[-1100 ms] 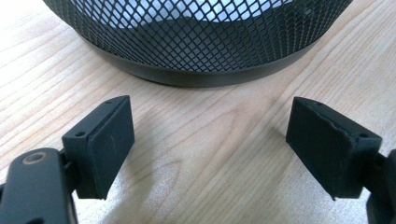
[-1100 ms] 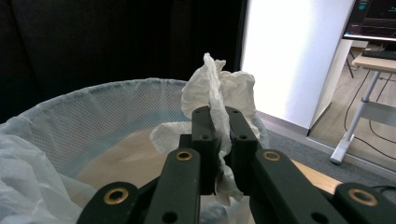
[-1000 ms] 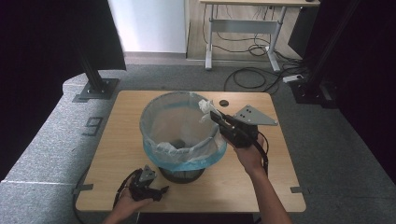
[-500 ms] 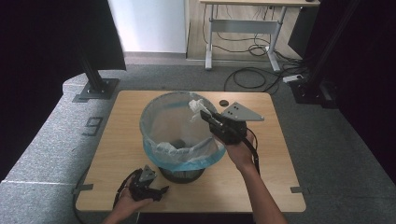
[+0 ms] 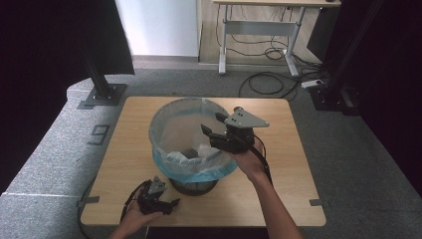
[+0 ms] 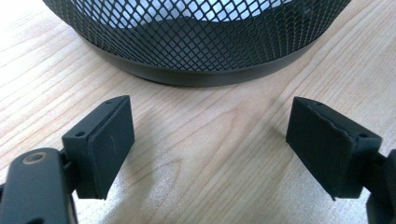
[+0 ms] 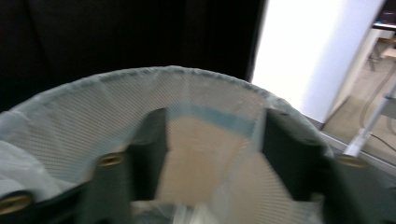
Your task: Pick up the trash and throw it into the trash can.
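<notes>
Motion blur smears the bin liner; its contents perhaps crumpled paper.

Black diamond-mesh bin lined with a translucent pale-blue bag, white crumpled bits inside; light wood-grain table; black grippers, the right one topped by a grey plate; speckled grey floor.

text: "9" — dark numeral | on: grey floor mat — left of table
</notes>
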### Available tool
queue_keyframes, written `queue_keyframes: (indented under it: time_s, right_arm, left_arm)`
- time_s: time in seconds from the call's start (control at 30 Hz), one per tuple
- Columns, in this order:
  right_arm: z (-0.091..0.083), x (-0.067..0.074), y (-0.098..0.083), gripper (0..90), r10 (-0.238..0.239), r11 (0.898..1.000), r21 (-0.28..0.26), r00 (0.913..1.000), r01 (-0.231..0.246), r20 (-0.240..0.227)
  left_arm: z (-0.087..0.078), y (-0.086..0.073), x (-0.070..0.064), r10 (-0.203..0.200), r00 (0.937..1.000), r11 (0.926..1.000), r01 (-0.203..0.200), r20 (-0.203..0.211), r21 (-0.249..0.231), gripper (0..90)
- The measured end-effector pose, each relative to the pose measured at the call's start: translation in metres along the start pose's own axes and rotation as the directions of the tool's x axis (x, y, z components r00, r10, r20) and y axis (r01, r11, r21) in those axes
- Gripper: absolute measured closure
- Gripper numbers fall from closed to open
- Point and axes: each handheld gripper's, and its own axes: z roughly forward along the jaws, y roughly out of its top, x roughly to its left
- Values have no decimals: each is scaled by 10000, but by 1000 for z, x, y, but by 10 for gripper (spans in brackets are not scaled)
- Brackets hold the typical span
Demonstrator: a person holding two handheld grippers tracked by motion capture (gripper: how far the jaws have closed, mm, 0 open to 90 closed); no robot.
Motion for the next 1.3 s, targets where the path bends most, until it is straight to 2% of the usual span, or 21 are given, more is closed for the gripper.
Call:
queue_keyframes:
  time_s: [0.27, 0.77, 1.3]
  right_arm:
    - [-20, -8, -2, 313, 139, 9998, -172, 9999, -138, 88]
    - [-51, -22, -20, 326, 456, 9986, -280, 9980, -444, 432]
    - [-83, -40, -54, 329, 925, 9957, -163, 9900, -913, 1064]
  left_arm:
    - [0, 0, 0, 3, 10000, 10000, -3, -1, 0, 152]
    - [0, 0, 0, 3, 10000, 10000, -3, -1, 0, 152]
    - [0, 0, 0, 1, 10000, 10000, -1, 3, -1, 151]
